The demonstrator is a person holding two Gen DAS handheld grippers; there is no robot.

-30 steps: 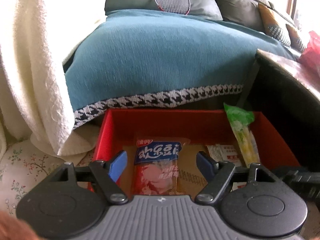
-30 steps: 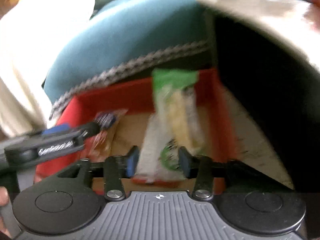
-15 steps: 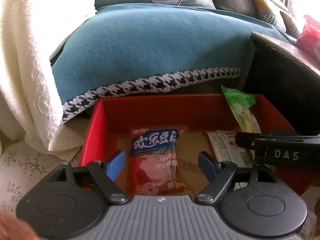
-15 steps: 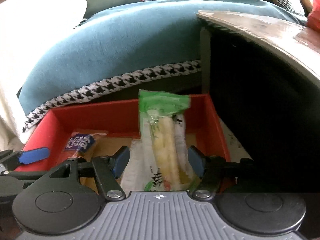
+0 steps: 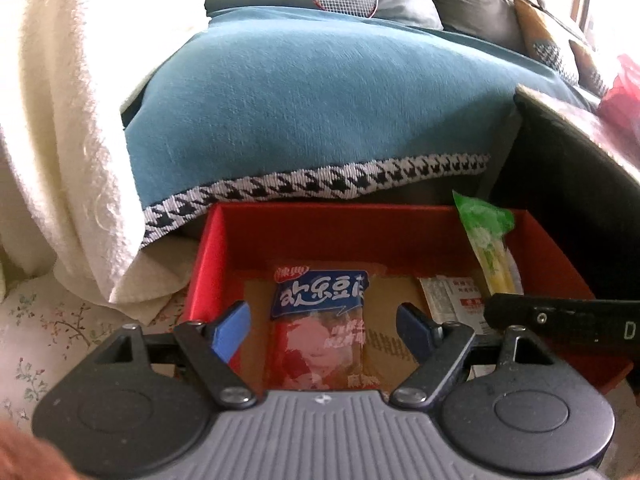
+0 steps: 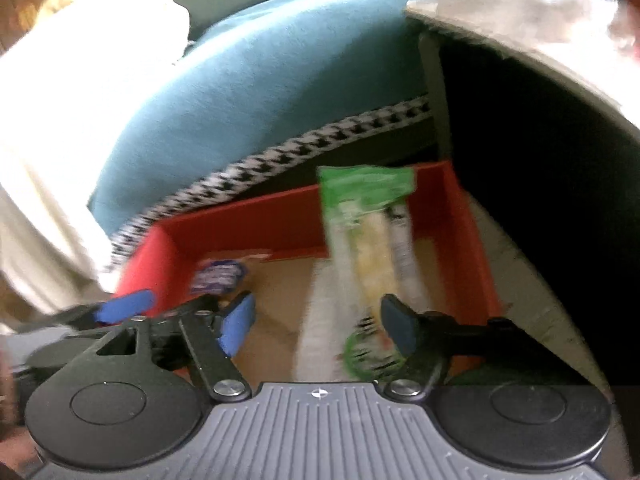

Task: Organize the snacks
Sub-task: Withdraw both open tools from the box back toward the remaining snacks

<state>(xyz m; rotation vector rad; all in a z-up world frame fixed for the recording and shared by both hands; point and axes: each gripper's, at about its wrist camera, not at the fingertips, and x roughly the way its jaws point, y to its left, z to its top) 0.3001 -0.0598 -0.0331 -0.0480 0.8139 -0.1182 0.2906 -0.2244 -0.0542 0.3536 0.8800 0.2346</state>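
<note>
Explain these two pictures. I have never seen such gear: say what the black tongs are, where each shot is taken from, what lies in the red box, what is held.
No robot: a person holds tongs in each hand, each with a wide-angle camera looking along its two blue-tipped fingers. One picture is from the left tongs, the other from the right tongs. Both look down into a red box before a blue sofa cover. In it lie a red-and-blue snack packet, a green-topped packet whose top sticks above the rim, and a white sachet. Nothing is gripped: the left tongs stand open around the red-and-blue packet; the right tongs have just been opening, with the green-topped packet between them.
</note>
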